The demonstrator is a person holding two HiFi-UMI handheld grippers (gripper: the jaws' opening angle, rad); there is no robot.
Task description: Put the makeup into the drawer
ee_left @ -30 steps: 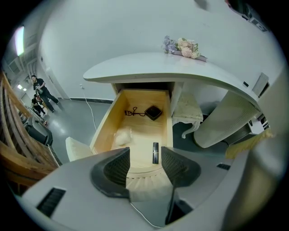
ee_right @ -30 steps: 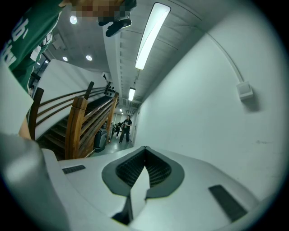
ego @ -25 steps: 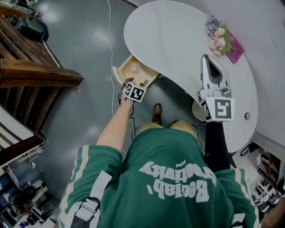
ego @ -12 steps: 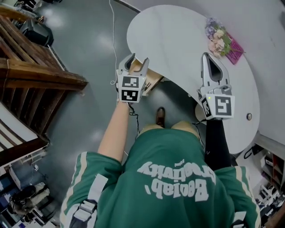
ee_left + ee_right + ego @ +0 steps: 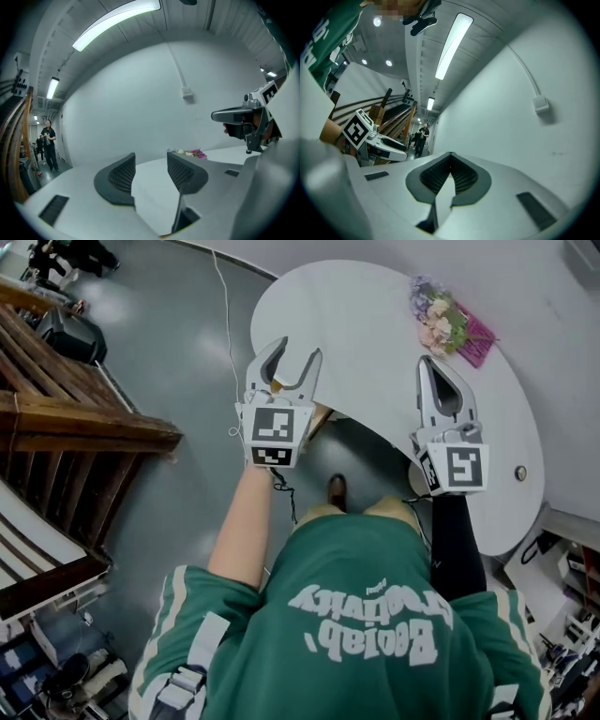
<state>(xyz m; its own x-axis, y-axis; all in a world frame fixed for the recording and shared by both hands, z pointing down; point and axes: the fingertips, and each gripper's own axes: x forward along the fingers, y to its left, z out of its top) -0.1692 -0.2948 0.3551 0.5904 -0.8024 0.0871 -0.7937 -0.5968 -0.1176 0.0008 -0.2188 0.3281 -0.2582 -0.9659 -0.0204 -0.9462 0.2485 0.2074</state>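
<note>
My left gripper (image 5: 292, 354) is held level at the near left rim of the white table (image 5: 375, 343), jaws open with nothing between them. In the left gripper view the left gripper (image 5: 150, 171) frames only bare tabletop. The right gripper (image 5: 429, 364) hovers over the table's right part, shut and empty. Its pads meet in the right gripper view, where the right gripper (image 5: 451, 158) holds nothing. The wooden drawer (image 5: 321, 416) under the table rim is mostly hidden behind the left gripper. No makeup shows in any view.
A bunch of flowers with pink wrapping (image 5: 448, 321) lies at the table's far side, and a small round fitting (image 5: 520, 472) at its right. Wooden stairs (image 5: 66, 418) stand to the left. A person (image 5: 48, 140) stands far off down a corridor.
The left gripper has risen from low beside the open drawer up to table height and turned level, now covering the drawer. The right gripper has hardly moved.
</note>
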